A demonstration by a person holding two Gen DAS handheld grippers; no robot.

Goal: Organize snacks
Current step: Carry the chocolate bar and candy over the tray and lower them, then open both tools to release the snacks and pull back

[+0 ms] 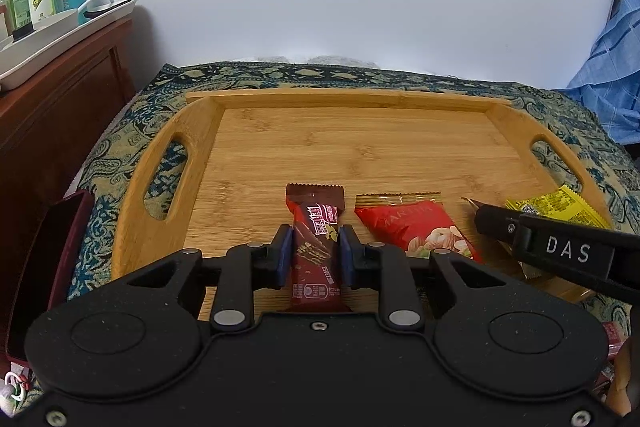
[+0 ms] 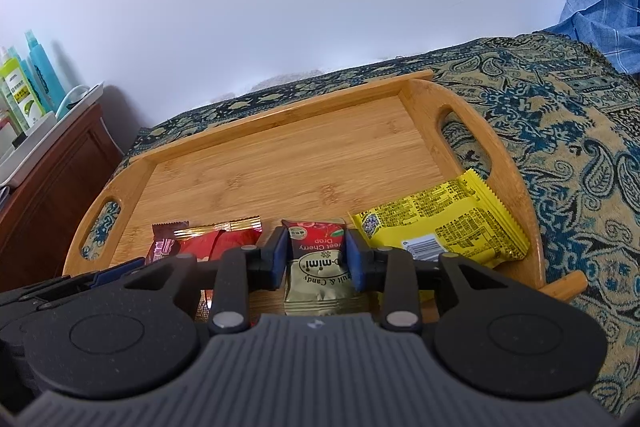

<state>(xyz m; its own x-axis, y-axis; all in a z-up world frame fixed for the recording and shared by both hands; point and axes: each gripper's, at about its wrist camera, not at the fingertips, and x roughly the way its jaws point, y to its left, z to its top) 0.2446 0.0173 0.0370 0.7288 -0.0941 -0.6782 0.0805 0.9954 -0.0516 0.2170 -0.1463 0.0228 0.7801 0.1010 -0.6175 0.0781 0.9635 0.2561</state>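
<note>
Both grippers sat low over the near edge of the wooden tray [image 1: 200, 131], each with a snack between its blue pads. Left gripper [image 1: 315, 255] was clamped on the dark red wafer bar [image 1: 316, 247], which lay lengthwise on the tray floor pointing away; the narrow grip across its width looked suited to setting it down straight. Right gripper [image 2: 317, 259] bracketed the candy pack [image 2: 318, 263], and its jaws stood a little apart, so whether the pads pressed on the wrapper or had let go I could not tell. The pack lay on the tray between the red nut pouch [image 2: 228, 239] and the yellow packet [image 2: 448, 223], which rested by the right handle slot. All four snacks formed one row along the front, side by side, probably so the rest of the tray stayed free for more.
</note>
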